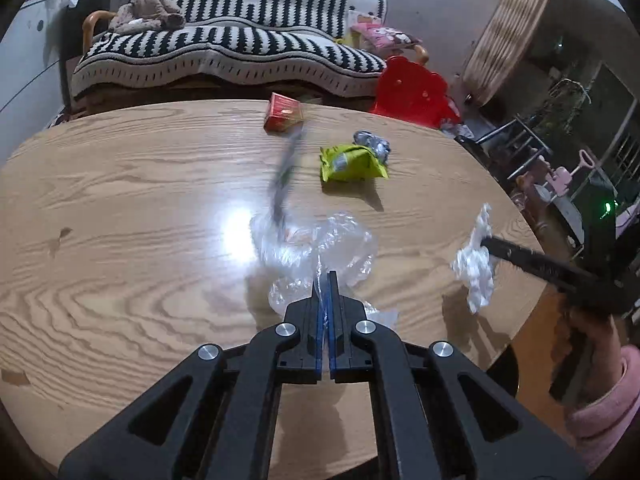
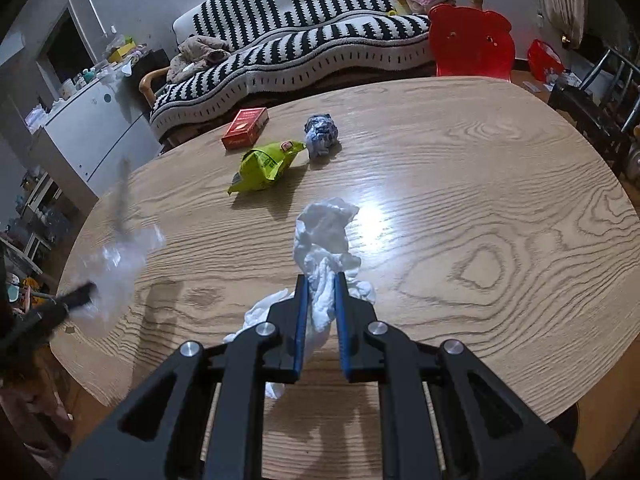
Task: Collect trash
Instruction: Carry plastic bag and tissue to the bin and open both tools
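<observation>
Two fisheye views, each looking forward and steeply down along its own gripper's black fingers, close above a round light-wood table (image 1: 120, 200). Both share the tabletop, a crumpled lime-green wrapper (image 1: 352, 162) (image 2: 264, 170) and a black-and-white striped sofa (image 1: 240, 40) beyond.

Black claw (image 1: 327, 280), blue pads, pink sleeve (image 1: 600, 408).

Crumpled white tissue (image 2: 324, 240), clear plastic bag (image 1: 320, 248) aloft; green wrapper (image 1: 352, 162) on table.
</observation>
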`<state>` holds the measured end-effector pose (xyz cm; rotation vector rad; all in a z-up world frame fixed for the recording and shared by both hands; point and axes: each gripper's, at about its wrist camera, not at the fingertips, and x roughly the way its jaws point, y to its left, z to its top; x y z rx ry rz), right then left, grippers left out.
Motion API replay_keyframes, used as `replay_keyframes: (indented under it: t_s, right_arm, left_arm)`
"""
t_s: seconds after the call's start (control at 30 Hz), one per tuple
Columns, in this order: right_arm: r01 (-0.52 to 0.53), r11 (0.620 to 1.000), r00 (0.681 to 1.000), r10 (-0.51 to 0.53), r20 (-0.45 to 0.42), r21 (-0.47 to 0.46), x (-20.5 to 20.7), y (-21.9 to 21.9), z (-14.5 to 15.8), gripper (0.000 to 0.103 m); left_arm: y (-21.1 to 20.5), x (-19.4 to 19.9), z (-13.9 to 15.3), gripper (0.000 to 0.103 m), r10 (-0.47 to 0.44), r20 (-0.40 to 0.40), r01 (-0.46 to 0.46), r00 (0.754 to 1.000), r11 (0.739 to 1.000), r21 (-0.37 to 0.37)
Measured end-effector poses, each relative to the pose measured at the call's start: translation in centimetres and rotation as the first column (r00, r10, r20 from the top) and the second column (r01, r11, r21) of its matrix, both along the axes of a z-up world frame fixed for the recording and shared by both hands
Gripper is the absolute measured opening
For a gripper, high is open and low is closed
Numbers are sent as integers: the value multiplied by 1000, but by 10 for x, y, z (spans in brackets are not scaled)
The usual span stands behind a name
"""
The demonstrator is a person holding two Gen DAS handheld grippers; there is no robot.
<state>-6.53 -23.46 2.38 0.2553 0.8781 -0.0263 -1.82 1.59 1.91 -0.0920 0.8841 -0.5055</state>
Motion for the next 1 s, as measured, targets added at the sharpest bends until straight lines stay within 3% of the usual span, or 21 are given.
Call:
replay_keyframes:
  t_s: [0.17,0.4,0.53,0.63,0.73,0.83,1.0]
  right_arm:
    - [6,1000,1000,-6,1,-2,-5,-2,4,14]
    - [32,999,999,-32,23,3,-21,-10,15,14]
    - [65,998,996,-66,65,7,-46,-26,35,14]
    - [108,994,990,-107,96,-9,-81,-51,51,14]
    - [184,983,977,-180,116,-25,-130,-86,63,14]
    - [280,959,955,-274,117,-37,-187,-128,66,14]
    - [404,915,914,-402,56,-20,-263,-184,37,14]
  left_arm:
    - [3,-6,9,0,15,21,-15,1000,999,-32]
    - [-11,-16,20,0,-21,36,21,999,1000,-6]
    - [-46,-34,30,0,-88,56,88,995,996,9]
    - [-91,-59,41,0,-190,80,189,978,982,24]
    - [-146,-91,45,0,-311,77,311,947,950,14]
    - [-204,-132,33,0,-439,54,440,897,898,0]
    - [-292,-189,-23,0,-596,-57,597,801,802,11]
